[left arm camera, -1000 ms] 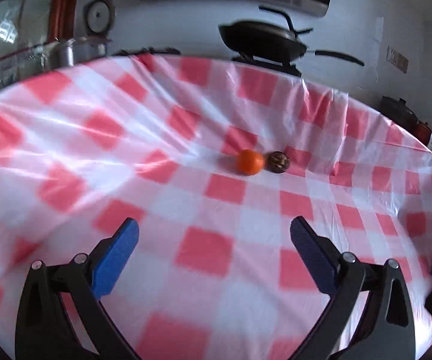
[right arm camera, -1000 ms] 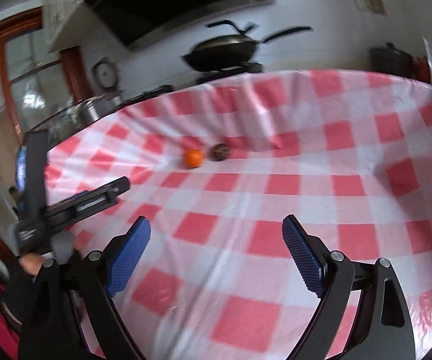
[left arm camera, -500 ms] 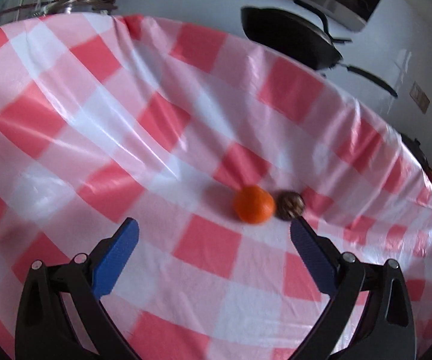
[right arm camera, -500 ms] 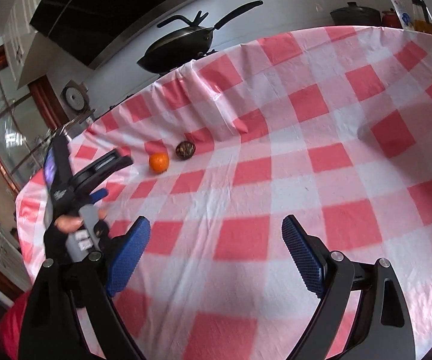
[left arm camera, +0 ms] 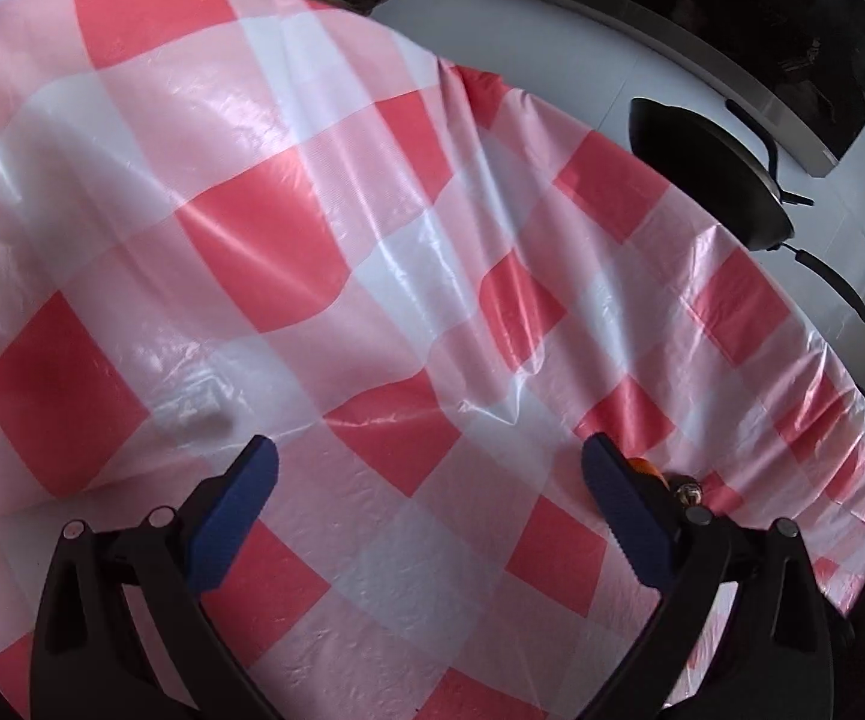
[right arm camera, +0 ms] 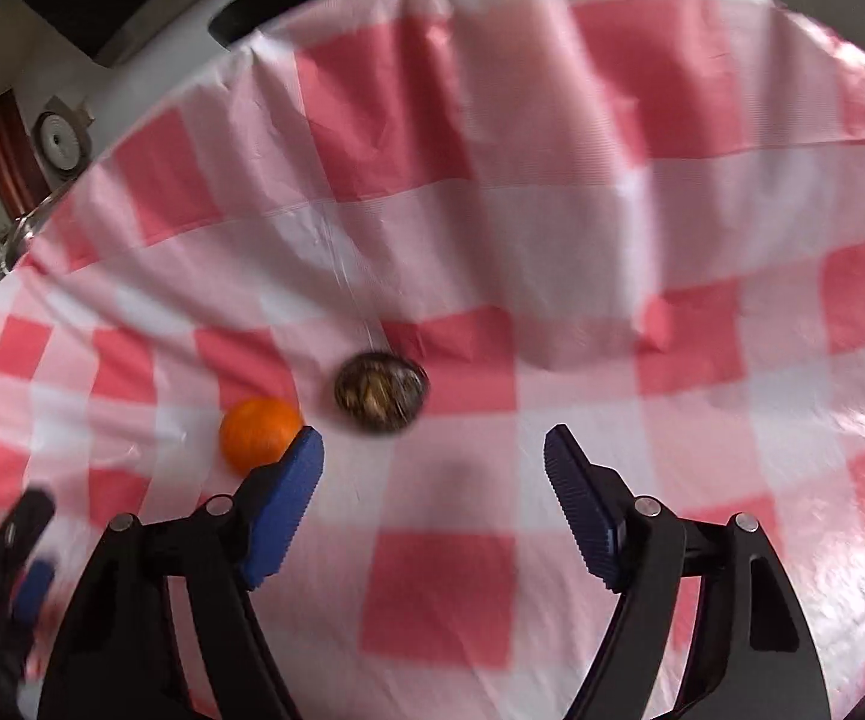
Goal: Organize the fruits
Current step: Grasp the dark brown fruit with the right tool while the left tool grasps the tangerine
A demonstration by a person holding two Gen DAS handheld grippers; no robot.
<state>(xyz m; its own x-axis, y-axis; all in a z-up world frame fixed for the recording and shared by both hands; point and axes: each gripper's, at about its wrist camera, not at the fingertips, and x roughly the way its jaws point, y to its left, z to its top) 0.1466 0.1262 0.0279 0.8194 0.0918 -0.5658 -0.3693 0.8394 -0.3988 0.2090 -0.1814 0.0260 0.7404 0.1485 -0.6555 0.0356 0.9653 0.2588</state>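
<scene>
Approach is judged the step in hand: the right gripper (right arm camera: 432, 450) is held wide open and empty just short of a dark mottled fruit (right arm camera: 381, 393), with an orange (right arm camera: 260, 435) beside it on the checked tablecloth (right arm camera: 552, 240). Centring and closing are called for next. The left gripper (left arm camera: 426, 468), also spread and empty, hides most of both fruits; the right view is blurred.
</scene>
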